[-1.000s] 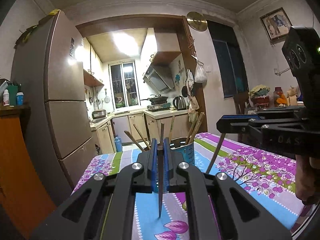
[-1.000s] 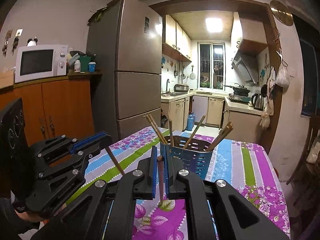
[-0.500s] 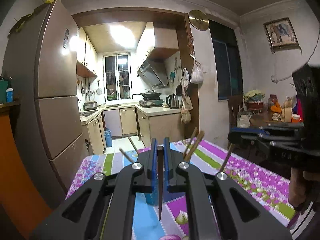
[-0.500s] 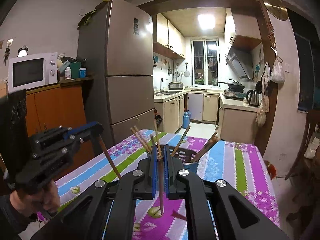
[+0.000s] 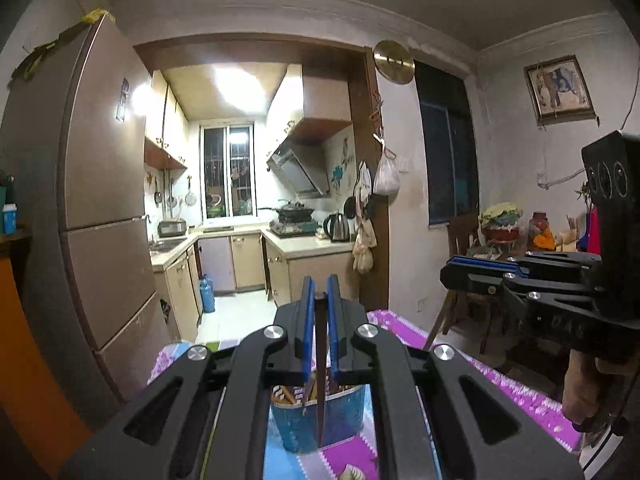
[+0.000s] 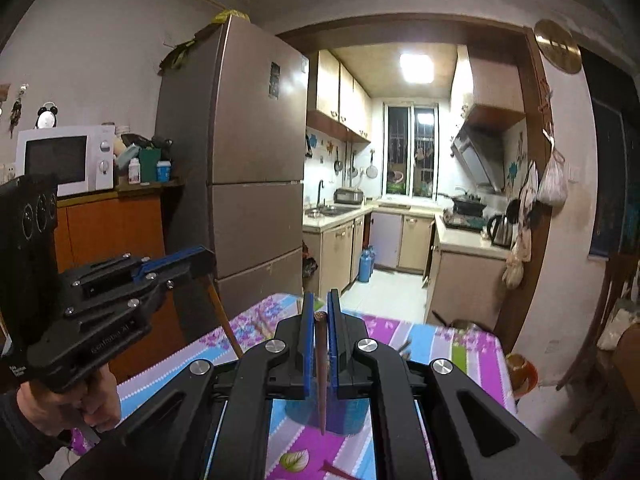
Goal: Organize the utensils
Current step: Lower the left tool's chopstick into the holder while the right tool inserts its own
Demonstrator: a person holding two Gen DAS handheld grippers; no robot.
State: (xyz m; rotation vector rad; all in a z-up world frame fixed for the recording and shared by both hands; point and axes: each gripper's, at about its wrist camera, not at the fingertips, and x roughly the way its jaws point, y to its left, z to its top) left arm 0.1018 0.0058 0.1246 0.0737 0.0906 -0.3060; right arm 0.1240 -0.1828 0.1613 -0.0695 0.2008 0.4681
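Wooden chopstick (image 5: 320, 364) upright, tip down, clamped in left gripper (image 5: 319, 300).

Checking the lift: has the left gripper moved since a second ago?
Yes. The left gripper rose: the blue holder and the table sit lower in its view.

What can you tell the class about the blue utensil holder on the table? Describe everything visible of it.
The blue utensil holder is an upright tub, plastic by its look, with a faint printed pattern on its wall. It stands on the flowered, striped tablecloth. Brown wooden chopsticks rest inside, leaning at its rim. Most of it is hidden behind the left tool and right tool, each shut on one dark chopstick whose tip hangs in front of its wall. Whether either tip touches it cannot be told.
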